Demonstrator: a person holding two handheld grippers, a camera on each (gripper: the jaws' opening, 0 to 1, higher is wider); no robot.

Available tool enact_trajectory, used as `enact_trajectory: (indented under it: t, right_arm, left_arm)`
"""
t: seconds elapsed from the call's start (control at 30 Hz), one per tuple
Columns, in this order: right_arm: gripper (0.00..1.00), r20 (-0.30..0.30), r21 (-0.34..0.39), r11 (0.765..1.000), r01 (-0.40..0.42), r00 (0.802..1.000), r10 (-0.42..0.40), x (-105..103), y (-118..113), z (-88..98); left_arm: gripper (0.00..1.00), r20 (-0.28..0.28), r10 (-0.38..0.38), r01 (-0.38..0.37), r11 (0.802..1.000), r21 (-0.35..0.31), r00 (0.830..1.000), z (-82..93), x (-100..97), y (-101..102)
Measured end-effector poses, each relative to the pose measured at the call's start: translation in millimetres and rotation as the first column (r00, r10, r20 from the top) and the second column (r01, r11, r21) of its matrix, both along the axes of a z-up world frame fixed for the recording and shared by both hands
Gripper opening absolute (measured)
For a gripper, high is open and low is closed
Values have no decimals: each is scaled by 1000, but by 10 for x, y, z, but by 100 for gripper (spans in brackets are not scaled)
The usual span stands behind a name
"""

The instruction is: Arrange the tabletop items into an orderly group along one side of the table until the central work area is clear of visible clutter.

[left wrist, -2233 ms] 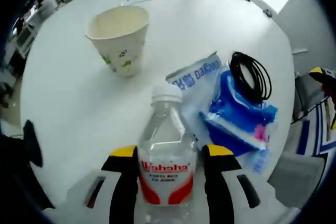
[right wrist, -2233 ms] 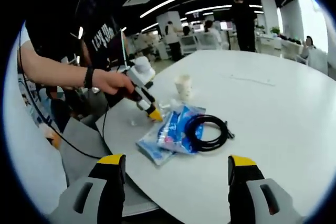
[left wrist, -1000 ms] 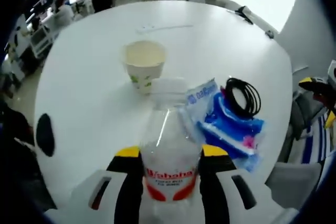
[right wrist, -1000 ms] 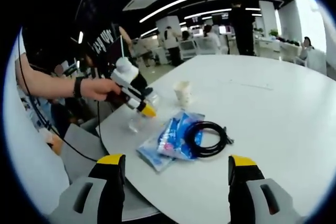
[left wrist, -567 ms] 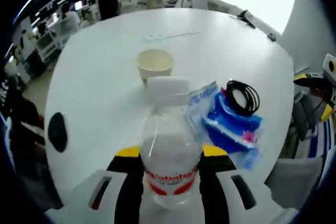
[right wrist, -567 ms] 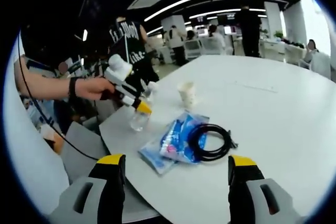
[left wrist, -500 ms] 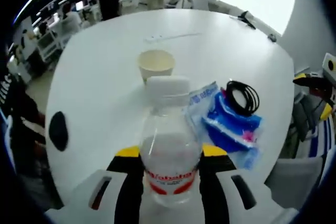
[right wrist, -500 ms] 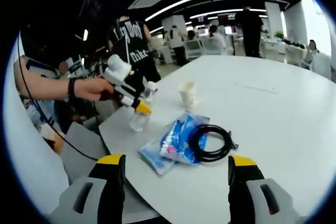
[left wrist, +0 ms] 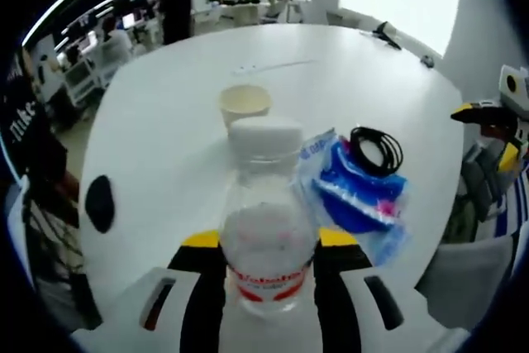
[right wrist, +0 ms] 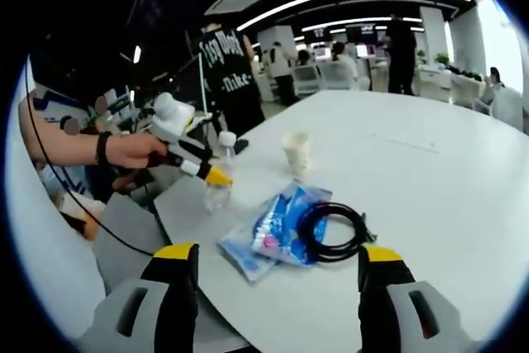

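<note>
My left gripper (left wrist: 267, 254) has its yellow-tipped jaws clamped on the water bottle (left wrist: 267, 229), one jaw each side of the red-and-white label. Bottle is clear plastic w/ a white screw cap, upright between the jaws, some water inside, level approx mid-body. In the right gripper view the bottle (right wrist: 219, 178) sits near the table's near-left edge; can't tell if its base touches the top or is just off it.

Right gripper (right wrist: 277, 287) is spread wide, nothing between the jaws, hovering off the table's near edge.

Next out: the plastic bag (left wrist: 355, 196), crinkly clear film w/ blue contents and a pink spot, lying flat just right of the bottle. On its far end rests the black cable (left wrist: 376, 148), a thin cord wound in a round coil. Right gripper view shows the bag (right wrist: 269, 233) and coil (right wrist: 335, 233) the same way, coil overlapping the bag's edge.

Farther back, the paper cup (left wrist: 245, 107), cream, tapered, mouth up, inside looks empty. It stands apart from bag and bottle.

Table (left wrist: 157, 146) is white, smooth, rounded at its edges. Lots of bare top beyond the cup and to the left of it. My hand (right wrist: 136, 150) grips the left tool off the table's left edge.
</note>
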State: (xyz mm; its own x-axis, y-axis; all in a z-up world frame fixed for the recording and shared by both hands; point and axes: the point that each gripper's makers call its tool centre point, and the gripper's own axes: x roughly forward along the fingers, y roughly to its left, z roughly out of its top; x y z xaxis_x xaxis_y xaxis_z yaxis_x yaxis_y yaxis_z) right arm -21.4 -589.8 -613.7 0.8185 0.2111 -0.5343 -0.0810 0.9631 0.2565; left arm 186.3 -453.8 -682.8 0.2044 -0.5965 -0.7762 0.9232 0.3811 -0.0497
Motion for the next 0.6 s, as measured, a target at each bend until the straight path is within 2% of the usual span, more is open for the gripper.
enact_trajectory:
  t: [0.6]
  right_arm:
    - [78, 5, 8, 1000, -7, 1000, 7, 17, 37, 20]
  left_arm:
    - [40, 41, 65, -61, 994, -90, 997, -6, -53, 222]
